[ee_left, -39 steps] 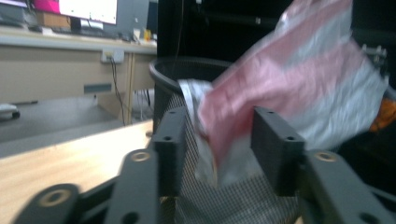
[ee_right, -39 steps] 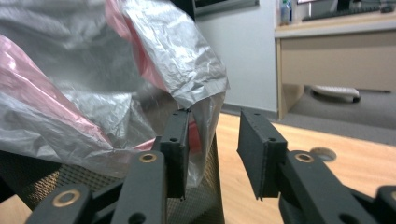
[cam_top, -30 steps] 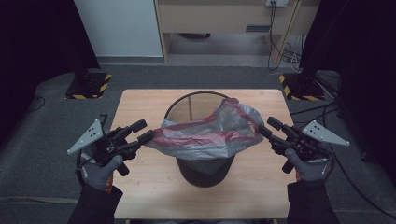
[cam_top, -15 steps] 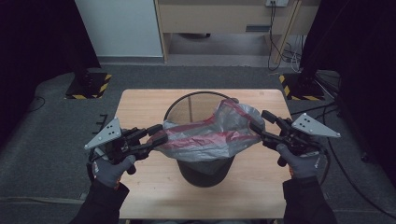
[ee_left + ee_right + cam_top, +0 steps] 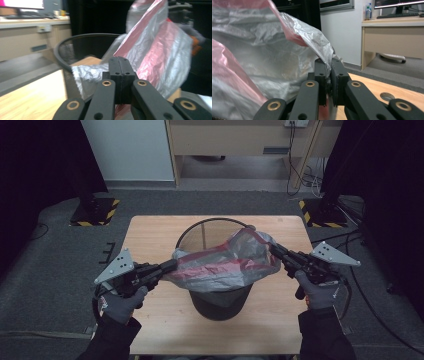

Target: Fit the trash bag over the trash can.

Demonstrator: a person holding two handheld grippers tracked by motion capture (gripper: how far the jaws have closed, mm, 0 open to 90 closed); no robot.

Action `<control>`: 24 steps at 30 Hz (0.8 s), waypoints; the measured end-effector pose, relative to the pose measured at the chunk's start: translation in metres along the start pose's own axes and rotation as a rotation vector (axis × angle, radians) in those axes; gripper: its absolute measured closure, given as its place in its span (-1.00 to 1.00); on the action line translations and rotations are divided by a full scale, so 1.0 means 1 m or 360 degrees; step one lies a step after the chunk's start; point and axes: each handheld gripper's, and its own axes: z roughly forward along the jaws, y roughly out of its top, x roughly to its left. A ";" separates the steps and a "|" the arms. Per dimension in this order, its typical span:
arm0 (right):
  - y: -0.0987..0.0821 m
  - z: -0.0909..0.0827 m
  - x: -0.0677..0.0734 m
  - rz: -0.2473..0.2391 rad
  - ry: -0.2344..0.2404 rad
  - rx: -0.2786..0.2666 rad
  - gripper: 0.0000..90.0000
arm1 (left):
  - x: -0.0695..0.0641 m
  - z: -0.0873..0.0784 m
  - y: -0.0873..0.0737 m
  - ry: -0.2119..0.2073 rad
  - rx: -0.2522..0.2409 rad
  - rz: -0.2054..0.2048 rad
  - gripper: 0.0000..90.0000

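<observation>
A black mesh waste bin [image 5: 218, 303] stands in the middle of the wooden table [image 5: 150, 236]. A crumpled silver and red plastic bag [image 5: 225, 263] is stretched across its top between my two grippers. My left gripper [image 5: 172, 265] has just closed its jaws and is shut on the bag's left edge. In the left gripper view the jaws [image 5: 119, 61] meet, with the bag [image 5: 160, 50] and the bin's rim [image 5: 82, 40] beyond. My right gripper [image 5: 274, 250] has also just closed; in the right gripper view its jaws [image 5: 327, 65] pinch a fold of the bag [image 5: 262, 55].
Two stand bases with yellow and black stripes [image 5: 95, 213] [image 5: 320, 215] sit on the grey floor behind the table. A wooden desk [image 5: 240, 140] stands at the back, and cables lie on the floor at the right. The tabletop [image 5: 372, 87] has a round hole [image 5: 387, 96].
Both grippers, open beside the bag a second ago, have moved in to its ends and shut on it. The bag now lies tauter across the bin.
</observation>
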 end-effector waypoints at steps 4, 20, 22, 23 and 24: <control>-0.004 -0.002 -0.005 0.0021 -0.0015 0.0033 0.90 | 0.007 -0.007 0.000 0.0232 -0.0029 -0.0071 1.00; 0.003 0.000 -0.001 -0.0077 -0.0064 0.0014 0.04 | 0.017 0.003 -0.011 0.0038 -0.0176 -0.0217 0.28; 0.008 0.001 0.002 -0.0108 -0.0065 -0.0015 -0.01 | 0.015 0.006 -0.011 0.0013 -0.0181 -0.0202 0.19; 0.010 0.001 0.004 -0.0116 -0.0068 -0.0027 -0.05 | 0.014 0.008 -0.011 -0.0010 -0.0178 -0.0194 0.15; 0.012 0.002 0.005 -0.0127 -0.0074 -0.0034 -0.05 | 0.014 0.008 -0.012 -0.0025 -0.0178 -0.0184 0.13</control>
